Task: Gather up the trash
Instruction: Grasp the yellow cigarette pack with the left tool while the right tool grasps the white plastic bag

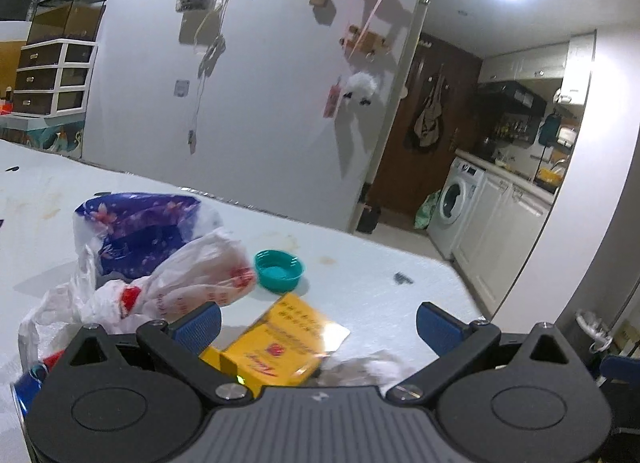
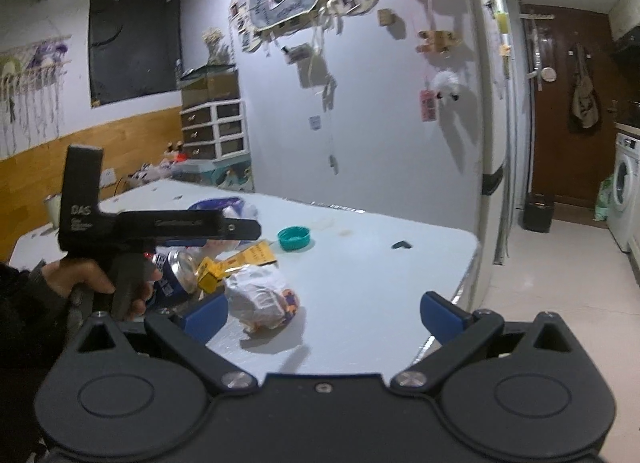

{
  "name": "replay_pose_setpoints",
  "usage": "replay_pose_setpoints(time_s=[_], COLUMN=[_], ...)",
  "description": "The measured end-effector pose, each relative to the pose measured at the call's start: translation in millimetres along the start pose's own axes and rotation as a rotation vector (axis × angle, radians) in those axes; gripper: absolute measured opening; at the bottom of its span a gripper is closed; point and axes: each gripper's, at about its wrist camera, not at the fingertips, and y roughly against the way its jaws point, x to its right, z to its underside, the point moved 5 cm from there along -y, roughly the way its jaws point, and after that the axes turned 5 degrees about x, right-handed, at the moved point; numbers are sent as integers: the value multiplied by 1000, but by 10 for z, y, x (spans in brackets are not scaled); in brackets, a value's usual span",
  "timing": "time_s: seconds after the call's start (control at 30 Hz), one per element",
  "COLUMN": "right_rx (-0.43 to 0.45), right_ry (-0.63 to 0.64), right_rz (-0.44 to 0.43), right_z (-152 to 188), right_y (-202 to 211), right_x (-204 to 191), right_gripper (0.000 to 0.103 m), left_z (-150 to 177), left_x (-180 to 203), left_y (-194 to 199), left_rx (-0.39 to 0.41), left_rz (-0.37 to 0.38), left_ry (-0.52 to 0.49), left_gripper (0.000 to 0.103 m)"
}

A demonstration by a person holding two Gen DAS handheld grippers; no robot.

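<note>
Trash sits in one loose cluster on the white table (image 2: pixel 360 271), toward its left half. You hold the left gripper (image 1: pixel 318 323) low over the yellow carton (image 1: pixel 276 347), jaws spread wide and nothing between the blue pads (image 1: pixel 200 325) — the carton lies flat and partly under the gripper body, so this reads as a lining-up pose, not a grasp. The carton's open flap points toward the teal bottle cap (image 1: pixel 279 269), which rests upside down just beyond it.

To the left pad's side, the crumpled white plastic bag (image 1: pixel 180 283) touches the purple floral wrapper (image 1: pixel 140 231) behind it. A blue can (image 1: pixel 28 383) lies on its side at the near left; from the right wrist view its mouth faces the carton (image 2: pixel 212 273) and sits just beside it.

The right gripper (image 2: pixel 324 315) is also spread and empty, with the crumpled white wrapper (image 2: pixel 260 295) near its left pad (image 2: pixel 206 317). My guess is that this is its pickup.

Room: the right half of the table is bare apart from a small dark scrap (image 2: pixel 402 245) near the far right edge. The left hand (image 2: pixel 96 283) and its gripper crowd the can and carton, so approach the wrapper from the bare right side. The table's right edge drops to open floor — don't push light pieces that way.
</note>
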Motion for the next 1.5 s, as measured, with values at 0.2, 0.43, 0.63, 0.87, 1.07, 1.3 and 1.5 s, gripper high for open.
replay_pose_setpoints(time_s=[0.2, 0.43, 0.63, 0.87, 1.07, 1.3, 1.5], right_rx=[-54, -129, -185, -230, -243, -243, -245], right_ry=[32, 112, 138, 117, 116, 105, 106], right_rz=[-39, -29, -25, 6, 32, 76, 99], right_z=[49, 103, 119, 144, 210, 270, 276], right_y=[-314, -726, -1001, -1244, -1189, -1017, -970], right_x=[-213, -424, -528, -572, -527, -417, -409], right_gripper=[103, 103, 86, 68, 44, 39, 37], left_z=[-15, -6, 1, 5, 56, 87, 192], left_x=[-137, -176, -122, -146, -221, -175, -7], left_y=[-94, -256, -379, -470, -513, -476, -430], left_rx=[-34, -110, -153, -184, -200, -212, -225], left_rz=[49, 114, 140, 126, 106, 80, 29], left_ry=[-56, -133, -200, -206, -190, -231, -353], left_gripper=[102, 102, 99, 91, 86, 70, 54])
